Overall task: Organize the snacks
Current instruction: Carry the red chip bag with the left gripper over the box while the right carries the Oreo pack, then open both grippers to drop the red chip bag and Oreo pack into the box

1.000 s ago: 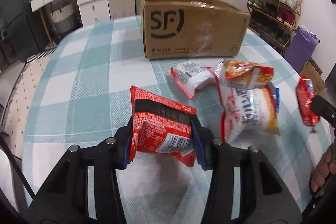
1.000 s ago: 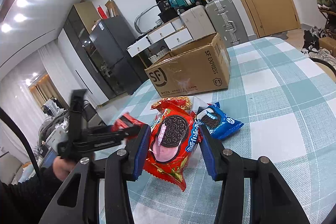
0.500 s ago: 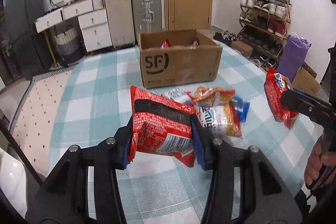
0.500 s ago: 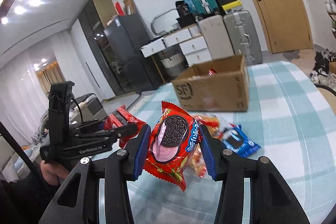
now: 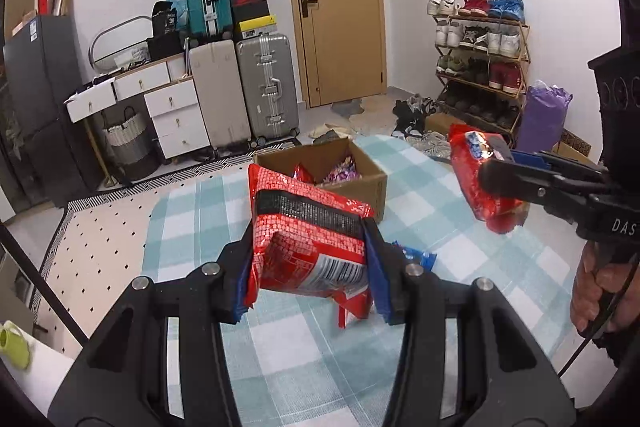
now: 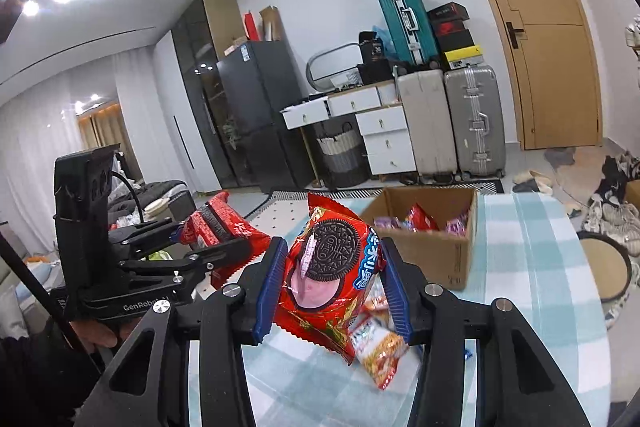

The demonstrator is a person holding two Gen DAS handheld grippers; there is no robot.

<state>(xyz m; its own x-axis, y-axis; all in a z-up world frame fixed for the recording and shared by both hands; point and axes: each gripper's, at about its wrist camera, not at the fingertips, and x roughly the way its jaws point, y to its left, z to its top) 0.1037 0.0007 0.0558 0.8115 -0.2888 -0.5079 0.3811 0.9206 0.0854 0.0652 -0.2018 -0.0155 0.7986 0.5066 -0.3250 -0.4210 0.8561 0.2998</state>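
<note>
Left gripper (image 5: 308,259) is clamping a red-and-black snack packet (image 5: 308,227) across its body, jaws closed in to packet width; the packet is hanging in the air above the checked tablecloth (image 5: 440,227). Right gripper (image 6: 332,279) is pinching a red Oreo packet (image 6: 324,267) the same way, also lifted clear.

The open cardboard box (image 6: 432,251) is sitting ahead on the table, already holding several snacks. More packets (image 6: 376,343) are lying on the cloth beneath the right gripper.

Handling judgement: both packets look light, air-filled, with slick crinkly film and crushable contents. Mid-body hold seems adequate; squeezing gently, releasing low over the box.
</note>
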